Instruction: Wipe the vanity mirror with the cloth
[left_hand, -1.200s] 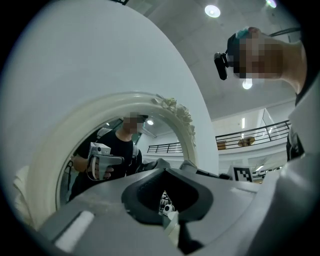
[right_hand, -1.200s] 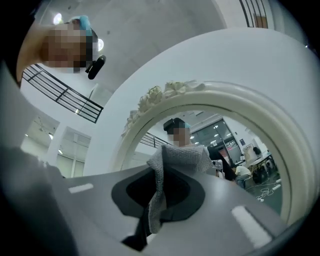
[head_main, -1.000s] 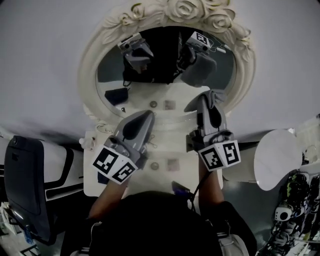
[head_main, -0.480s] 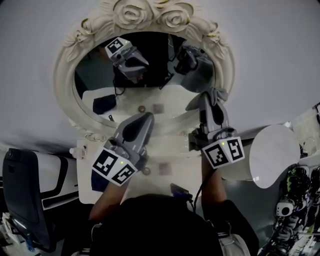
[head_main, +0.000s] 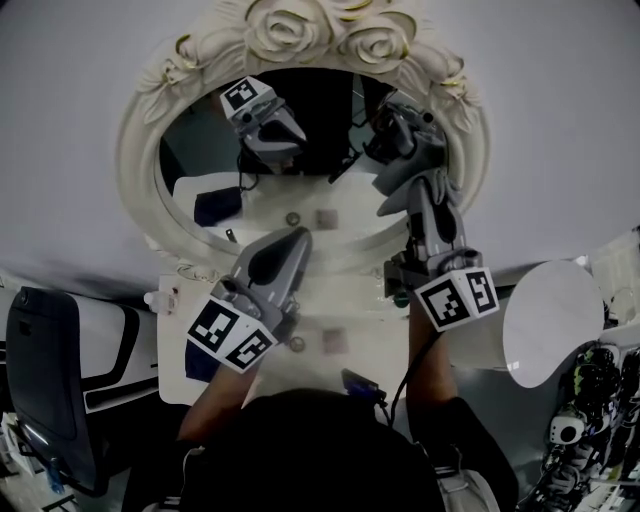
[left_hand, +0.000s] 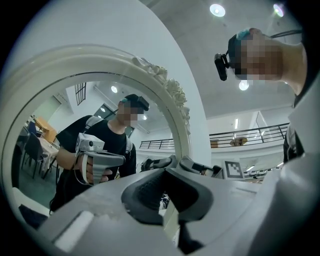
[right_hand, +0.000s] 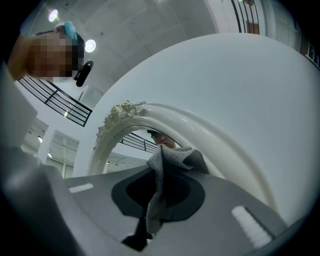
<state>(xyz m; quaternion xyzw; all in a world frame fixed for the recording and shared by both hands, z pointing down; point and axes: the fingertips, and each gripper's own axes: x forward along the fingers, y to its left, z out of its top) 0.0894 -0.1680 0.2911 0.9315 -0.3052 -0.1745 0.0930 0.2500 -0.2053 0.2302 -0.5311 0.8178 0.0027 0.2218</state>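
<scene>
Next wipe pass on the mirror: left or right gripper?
Right. The right gripper is shut on the cloth, right at the mirror glass. The left gripper is shut on nothing and sits lower, by the frame's bottom edge.

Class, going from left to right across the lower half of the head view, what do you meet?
dark chair → left gripper → right gripper, shut on the cloth → white round disc

Right gripper (right_hand: 156, 197) pinches grey cloth (right_hand: 167, 167) (before the mirror (right_hand: 150, 130)).
</scene>
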